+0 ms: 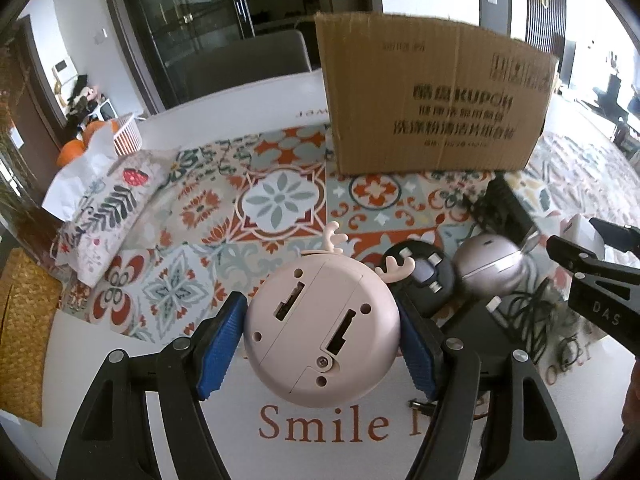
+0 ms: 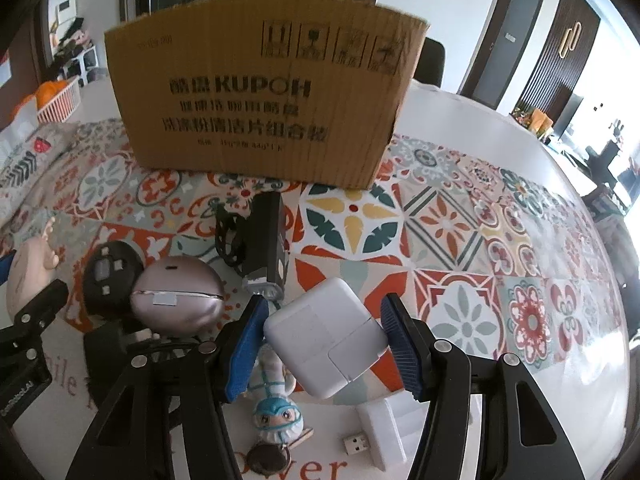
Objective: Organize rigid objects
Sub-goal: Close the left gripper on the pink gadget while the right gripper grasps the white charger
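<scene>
we are mid-pickup with both tools loaded: our left gripper [image 1: 322,330] is closed around the pink antlered gadget [image 1: 322,328], its underside turned toward us, and our right gripper [image 2: 322,342] clamps the white power adapter [image 2: 326,338] corner-on between the blue pads. both items look lifted clear of the patterned mat [image 2: 440,216]. the cardboard box [image 2: 260,108] stands straight ahead of each gripper, so we judge the next move is to carry both up over its near wall and let go inside; the wall is tall, so we need height first. just ahead and left of the right gripper sit the silver ball-shaped case [image 2: 178,296], a round black device [image 2: 110,276] and a black lamp with cable [image 2: 264,240]. under it lie a small figurine [image 2: 276,412], a usb dongle [image 2: 356,445] and a white block [image 2: 394,432], all awaiting sorting.
</scene>
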`<action>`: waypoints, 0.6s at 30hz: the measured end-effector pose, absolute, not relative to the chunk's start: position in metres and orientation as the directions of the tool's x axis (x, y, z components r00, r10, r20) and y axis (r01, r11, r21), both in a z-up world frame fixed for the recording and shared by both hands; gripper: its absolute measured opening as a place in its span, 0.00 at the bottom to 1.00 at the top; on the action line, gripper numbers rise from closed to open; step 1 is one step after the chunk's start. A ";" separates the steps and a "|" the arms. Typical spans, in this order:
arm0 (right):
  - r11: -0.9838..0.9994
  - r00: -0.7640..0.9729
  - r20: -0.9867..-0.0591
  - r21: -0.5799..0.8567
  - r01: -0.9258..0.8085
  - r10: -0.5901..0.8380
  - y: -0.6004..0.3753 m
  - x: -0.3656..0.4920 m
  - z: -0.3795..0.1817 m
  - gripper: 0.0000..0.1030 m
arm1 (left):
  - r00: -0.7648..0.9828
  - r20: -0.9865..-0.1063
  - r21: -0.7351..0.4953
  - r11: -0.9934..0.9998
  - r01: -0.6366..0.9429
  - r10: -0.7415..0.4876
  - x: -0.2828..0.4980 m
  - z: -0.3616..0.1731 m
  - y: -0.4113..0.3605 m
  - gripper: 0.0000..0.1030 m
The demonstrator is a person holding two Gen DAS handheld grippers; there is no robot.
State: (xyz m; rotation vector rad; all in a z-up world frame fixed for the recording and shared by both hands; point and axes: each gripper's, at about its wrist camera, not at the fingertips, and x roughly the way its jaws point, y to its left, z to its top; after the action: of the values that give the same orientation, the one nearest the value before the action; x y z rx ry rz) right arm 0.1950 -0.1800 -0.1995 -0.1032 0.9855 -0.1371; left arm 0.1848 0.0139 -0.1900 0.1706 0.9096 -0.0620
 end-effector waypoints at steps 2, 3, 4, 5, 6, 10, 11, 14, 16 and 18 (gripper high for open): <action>0.987 0.556 -0.816 -0.144 0.070 -0.159 -0.180 0.192 -0.193 0.57 | 0.621 -0.784 0.117 0.985 0.125 0.014 0.182 -0.184 0.013 0.70; 0.987 0.563 -0.811 -0.143 0.073 -0.159 -0.179 0.190 -0.189 0.57 | 0.627 -0.779 0.115 0.985 0.125 0.012 0.181 -0.179 0.013 0.70; 0.987 0.568 -0.807 -0.141 0.074 -0.158 -0.179 0.188 -0.185 0.57 | 0.632 -0.775 0.115 0.986 0.125 0.010 0.179 -0.177 0.013 0.70; 0.988 0.575 -0.803 -0.139 0.074 -0.156 -0.179 0.186 -0.181 0.57 | 0.638 -0.770 0.114 0.986 0.125 0.008 0.179 -0.173 0.013 0.70; 0.988 0.581 -0.799 -0.138 0.075 -0.156 -0.178 0.185 -0.177 0.57 | 0.644 -0.765 0.112 0.986 0.125 0.006 0.178 -0.169 0.013 0.70; 0.989 0.607 -0.781 -0.126 0.075 -0.146 -0.178 0.179 -0.163 0.57 | 0.674 -0.739 0.107 0.987 0.122 -0.004 0.174 -0.153 0.012 0.70; 0.989 0.615 -0.775 -0.123 0.076 -0.144 -0.178 0.177 -0.158 0.57 | 0.680 -0.733 0.104 0.987 0.120 -0.005 0.174 -0.149 0.012 0.70; 0.990 0.642 -0.754 -0.112 0.082 -0.138 -0.179 0.173 -0.144 0.57 | 0.706 -0.708 0.086 0.989 0.121 -0.025 0.172 -0.134 0.011 0.70; 0.991 0.660 -0.740 -0.099 0.086 -0.131 -0.180 0.170 -0.134 0.57 | 0.722 -0.691 0.079 0.989 0.126 -0.037 0.172 -0.125 0.011 0.70; 0.992 0.678 -0.724 -0.090 0.089 -0.127 -0.180 0.167 -0.124 0.57 | 0.735 -0.676 0.070 0.989 0.129 -0.048 0.172 -0.115 0.010 0.70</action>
State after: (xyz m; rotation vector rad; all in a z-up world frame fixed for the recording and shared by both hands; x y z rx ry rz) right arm 0.1673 -0.1804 -0.1239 -0.0490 0.8168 -0.1216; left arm 0.1716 0.0098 -0.1154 0.1146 0.7387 -0.0974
